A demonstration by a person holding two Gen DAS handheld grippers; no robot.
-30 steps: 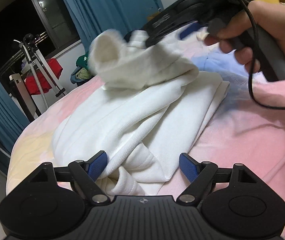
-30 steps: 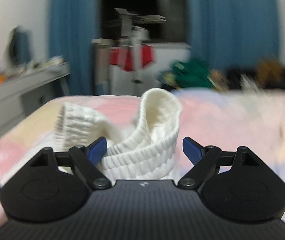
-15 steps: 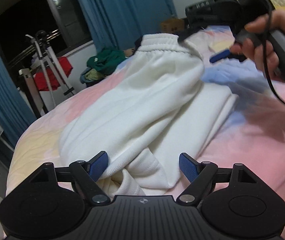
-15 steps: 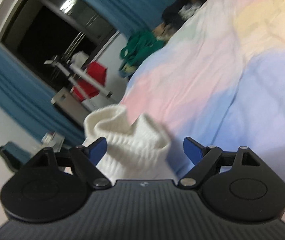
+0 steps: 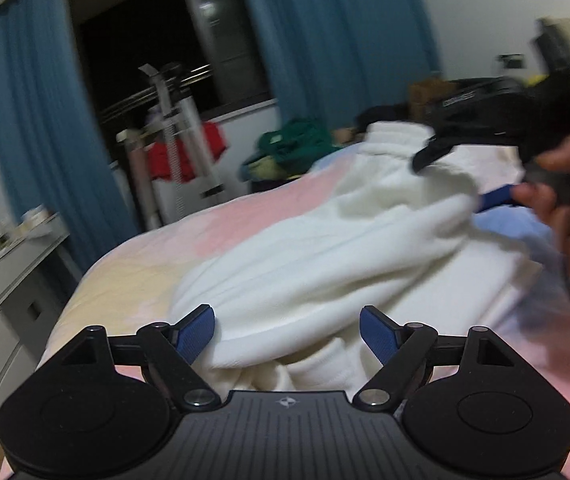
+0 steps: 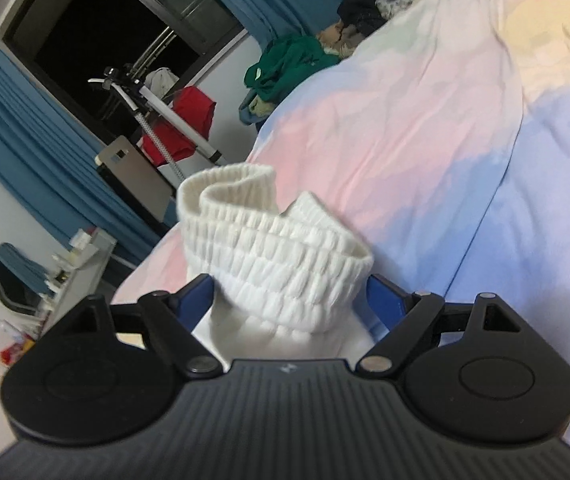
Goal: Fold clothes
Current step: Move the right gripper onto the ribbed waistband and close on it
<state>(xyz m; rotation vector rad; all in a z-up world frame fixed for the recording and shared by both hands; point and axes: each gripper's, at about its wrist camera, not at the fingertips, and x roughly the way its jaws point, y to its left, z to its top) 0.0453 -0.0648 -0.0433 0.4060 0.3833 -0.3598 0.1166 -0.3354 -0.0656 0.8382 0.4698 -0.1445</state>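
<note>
A white knit garment (image 5: 325, 248) lies bunched on the pink and blue bed sheet (image 5: 205, 232). My left gripper (image 5: 287, 332) is open at the garment's near edge, with a fold between its blue pads and neither pad pressing on it. At the far right a hand (image 5: 565, 208) holds my right gripper (image 5: 455, 180) at the raised end of the garment. In the right wrist view the ribbed waistband (image 6: 277, 248) fills the gap of my right gripper (image 6: 289, 300). Its jaws stand wide and the band rests against both pads.
Beyond the bed's far edge are a drying rack with a red cloth (image 5: 181, 152) and a pile of green clothes (image 5: 293, 148). White drawers (image 5: 5, 292) stand at the left. Blue curtains (image 5: 325, 40) frame a dark window. Bare sheet (image 6: 465, 140) stretches ahead of the right gripper.
The right gripper has swung the waistband end across, stretching the garment out toward the right, and has rolled. The left gripper has rolled and kept its place, still open.
</note>
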